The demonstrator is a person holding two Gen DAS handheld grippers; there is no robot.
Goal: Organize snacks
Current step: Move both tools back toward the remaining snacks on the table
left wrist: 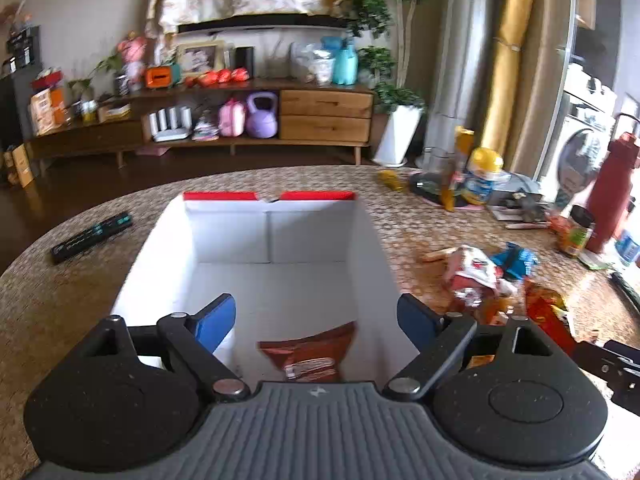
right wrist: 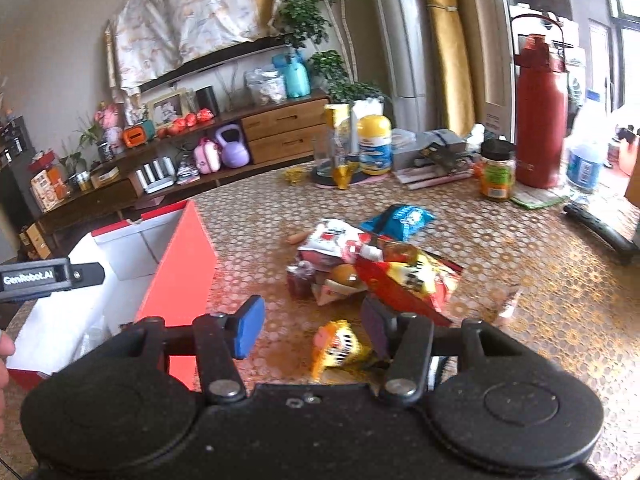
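The left tongs (left wrist: 316,322) hang spread wide over the open red box (left wrist: 360,240), pinching nothing; a brown snack packet (left wrist: 312,354) lies on the box's white floor just below them, its label too blurred to read. The right tongs (right wrist: 316,330) are also spread and empty, poised low over the patterned worktop (right wrist: 540,320) beside the box's red outer wall (right wrist: 180,272). A small yellow packet (right wrist: 336,346) with black print lies just past the right-hand pad (right wrist: 374,326).

Beyond it sits the snack heap: a red-and-yellow bag (right wrist: 408,280) touching a white-and-red packet (right wrist: 336,240), with a dark red jelly cup (right wrist: 300,280) beside them and a blue packet (right wrist: 400,218) at the far edge. Their print cannot be read. At the left of the right wrist view, the other device carries a plate reading "GenRobot.AI" (right wrist: 30,278).

Farther off stand a green-labelled jar (right wrist: 496,172), a tall red flask (right wrist: 540,116) and a yellow-capped tub (right wrist: 374,146). A black remote (left wrist: 92,236) lies left of the box.
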